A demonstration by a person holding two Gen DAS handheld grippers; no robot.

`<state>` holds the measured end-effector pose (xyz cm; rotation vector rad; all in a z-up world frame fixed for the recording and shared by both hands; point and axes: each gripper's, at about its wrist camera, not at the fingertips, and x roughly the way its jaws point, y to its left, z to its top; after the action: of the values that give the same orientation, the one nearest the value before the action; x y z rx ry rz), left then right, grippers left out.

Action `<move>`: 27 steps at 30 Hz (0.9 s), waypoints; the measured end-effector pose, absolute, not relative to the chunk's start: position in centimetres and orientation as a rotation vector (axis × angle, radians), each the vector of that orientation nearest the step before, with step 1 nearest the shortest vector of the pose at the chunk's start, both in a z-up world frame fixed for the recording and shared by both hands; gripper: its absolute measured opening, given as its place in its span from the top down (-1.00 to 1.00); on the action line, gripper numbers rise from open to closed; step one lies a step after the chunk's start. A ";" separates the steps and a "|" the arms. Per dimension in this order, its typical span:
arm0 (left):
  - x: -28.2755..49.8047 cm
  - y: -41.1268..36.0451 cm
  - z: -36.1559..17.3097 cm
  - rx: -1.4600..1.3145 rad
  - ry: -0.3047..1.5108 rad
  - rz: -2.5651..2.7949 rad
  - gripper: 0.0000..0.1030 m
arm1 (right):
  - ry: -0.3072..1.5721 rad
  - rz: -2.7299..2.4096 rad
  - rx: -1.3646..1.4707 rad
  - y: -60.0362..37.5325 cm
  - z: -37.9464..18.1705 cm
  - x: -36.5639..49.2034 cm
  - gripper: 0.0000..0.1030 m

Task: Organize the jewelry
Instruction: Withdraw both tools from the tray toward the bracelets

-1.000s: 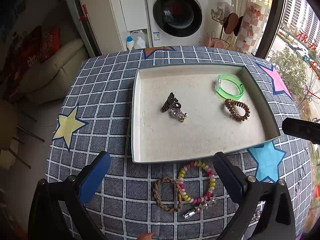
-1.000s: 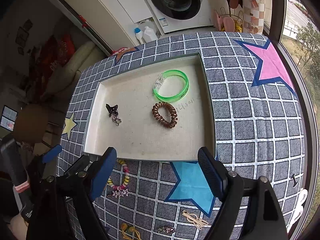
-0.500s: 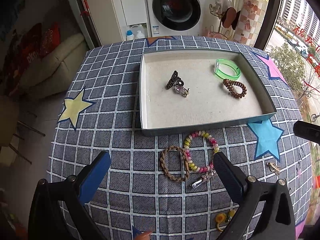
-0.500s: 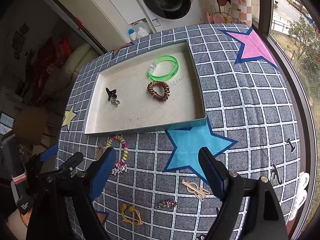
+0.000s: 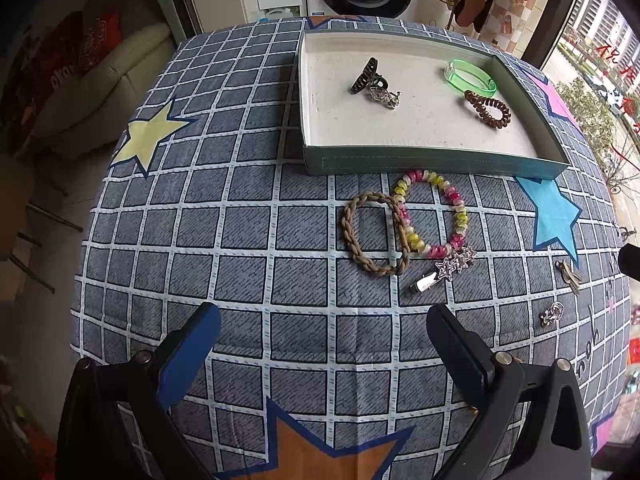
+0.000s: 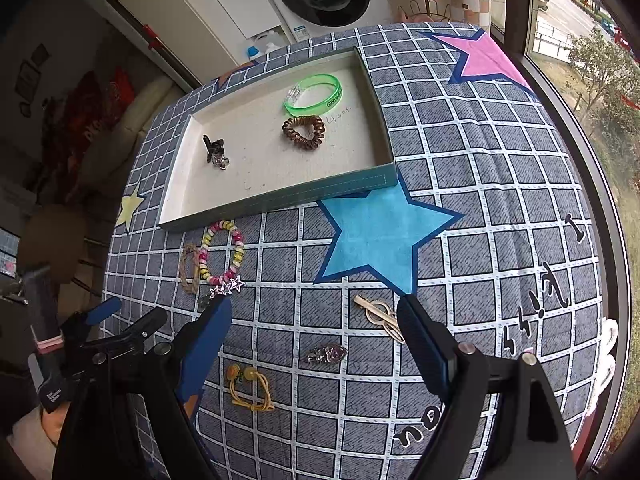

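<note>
Both hand-held grippers hang wide open and empty over the table point(image 5: 248, 240): the left hand-held gripper point(image 5: 320, 344) at lower centre of its view, the right hand-held gripper point(image 6: 314, 332) at lower centre of its own. A tray point(image 5: 436, 162) at upper right of the left view already holds a claw clip point(image 5: 366, 76), a green bangle point(image 5: 472, 80) and a coil tie point(image 5: 488, 109). Just below it, a braided band point(image 5: 374, 234) overlaps a bead bracelet point(image 5: 434, 216), which touches a star clip point(image 5: 448, 270). Lifting any one of the three could likely drag its neighbours. A gold clip point(image 6: 378, 314) by the right fingertip lies flat and may slip the pinch
</note>
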<state>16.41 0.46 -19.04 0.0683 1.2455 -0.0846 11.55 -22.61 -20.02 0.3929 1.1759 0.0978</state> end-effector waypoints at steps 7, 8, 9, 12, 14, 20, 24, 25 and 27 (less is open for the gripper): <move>17.3 1.9 -20.4 0.009 1.271 -0.055 -1.00 | 1.276 0.055 0.386 -22.5 -22.8 9.4 -0.68; 17.5 2.0 -20.6 0.006 1.273 -0.048 -1.00 | 1.287 0.043 0.384 -22.5 -23.2 9.1 -0.68; 17.8 2.1 -20.8 0.003 1.275 -0.045 -1.00 | 1.296 0.031 0.380 -22.6 -23.6 9.0 -0.68; 18.5 2.4 -21.2 -0.001 1.279 -0.041 -1.00 | 1.310 -0.002 0.356 -22.9 -24.4 8.8 -0.68; 18.9 2.5 -21.5 -0.007 1.282 -0.043 -1.00 | 1.312 -0.017 0.333 -23.2 -24.7 9.0 -0.68; 20.5 2.3 -22.2 -0.017 1.287 -0.047 -1.00 | 1.308 -0.006 0.258 -23.7 -25.0 10.4 -0.68; 21.3 1.7 -22.4 0.001 1.280 -0.054 -1.00 | 1.312 0.027 0.172 -23.2 -25.4 12.0 -0.68; 21.5 1.5 -22.5 0.005 1.278 -0.058 -1.00 | 1.312 0.038 0.152 -23.0 -25.5 12.3 -0.68; 21.8 1.3 -22.7 0.012 1.279 -0.061 -0.99 | 1.314 0.056 0.116 -22.7 -25.8 12.9 -0.68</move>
<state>21.76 1.28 -22.67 0.0125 1.2790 -0.0612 12.94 -22.67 -25.77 0.1156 1.3143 0.0563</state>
